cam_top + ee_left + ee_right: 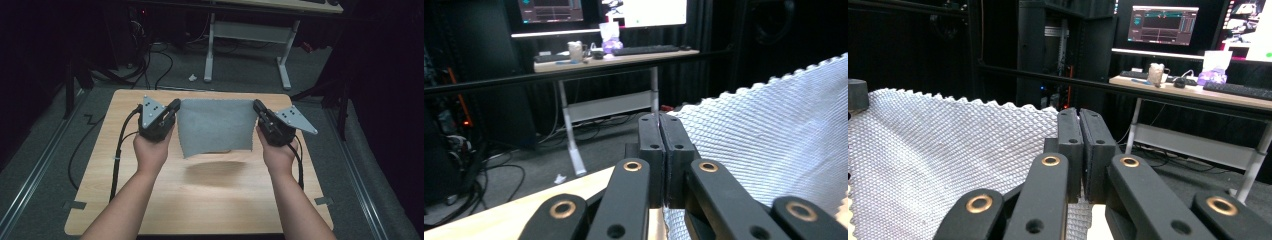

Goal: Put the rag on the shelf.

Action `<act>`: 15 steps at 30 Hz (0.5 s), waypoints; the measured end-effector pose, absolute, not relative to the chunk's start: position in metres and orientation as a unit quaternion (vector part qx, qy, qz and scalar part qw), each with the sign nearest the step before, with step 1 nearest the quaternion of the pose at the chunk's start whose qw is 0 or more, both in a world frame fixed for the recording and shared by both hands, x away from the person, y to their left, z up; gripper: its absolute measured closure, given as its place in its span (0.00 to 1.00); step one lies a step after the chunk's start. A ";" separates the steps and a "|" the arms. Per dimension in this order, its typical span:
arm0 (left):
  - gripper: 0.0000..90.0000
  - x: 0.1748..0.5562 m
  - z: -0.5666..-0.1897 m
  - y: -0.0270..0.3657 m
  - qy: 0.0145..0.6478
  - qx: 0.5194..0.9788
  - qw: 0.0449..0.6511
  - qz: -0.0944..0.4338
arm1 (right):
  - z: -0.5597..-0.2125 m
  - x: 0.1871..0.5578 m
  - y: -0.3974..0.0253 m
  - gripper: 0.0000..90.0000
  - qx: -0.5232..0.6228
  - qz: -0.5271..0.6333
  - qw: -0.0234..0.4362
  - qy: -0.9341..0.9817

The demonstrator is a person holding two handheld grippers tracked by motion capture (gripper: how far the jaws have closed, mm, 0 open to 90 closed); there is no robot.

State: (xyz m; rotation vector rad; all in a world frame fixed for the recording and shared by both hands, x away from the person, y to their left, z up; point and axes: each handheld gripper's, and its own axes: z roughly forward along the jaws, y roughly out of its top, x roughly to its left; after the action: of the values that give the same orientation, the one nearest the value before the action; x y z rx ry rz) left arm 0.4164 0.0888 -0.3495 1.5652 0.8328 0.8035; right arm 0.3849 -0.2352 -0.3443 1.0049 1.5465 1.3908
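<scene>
A grey textured cloth (215, 126) hangs stretched between my two grippers above the wooden table (200, 195), casting a shadow below it. My left gripper (173, 106) is shut on the cloth's upper left corner, and my right gripper (258, 106) is shut on its upper right corner. In the left gripper view the jaws are pressed together at the left gripper (659, 120), with the cloth (774, 135) spreading to the right. In the right gripper view the right gripper (1079, 116) pinches the cloth (943, 160), which spreads to the left.
A white-legged desk (247, 35) stands beyond the table, carrying monitors, a keyboard (646, 49) and small items. Cables (150, 65) lie on the grey floor at the back left. Dark surroundings close in on both sides.
</scene>
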 end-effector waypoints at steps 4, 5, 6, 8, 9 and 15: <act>0.99 0.430 -0.345 0.087 0.349 0.669 0.545 0.365 | -0.341 0.399 -0.233 0.99 0.396 0.545 0.408 0.616; 0.99 0.434 -0.343 0.087 0.349 0.670 0.542 0.368 | -0.340 0.403 -0.232 0.99 0.396 0.545 0.407 0.617; 0.99 0.438 -0.342 0.086 0.349 0.671 0.540 0.369 | -0.340 0.407 -0.232 0.99 0.397 0.543 0.407 0.618; 0.99 0.445 -0.340 0.086 0.351 0.671 0.536 0.374 | -0.339 0.414 -0.231 0.99 0.395 0.539 0.410 0.621; 0.99 0.449 -0.340 0.085 0.353 0.671 0.534 0.373 | -0.339 0.418 -0.231 0.99 0.395 0.538 0.408 0.622; 0.99 0.469 -0.341 0.079 0.357 0.676 0.521 0.379 | -0.340 0.441 -0.233 0.99 0.402 0.530 0.406 0.627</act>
State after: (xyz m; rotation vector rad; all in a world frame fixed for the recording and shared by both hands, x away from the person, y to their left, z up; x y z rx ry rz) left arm 0.4691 0.0792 -0.3407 1.6206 0.8565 0.9074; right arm 0.4408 -0.2327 -0.3396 1.0136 1.5814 1.3369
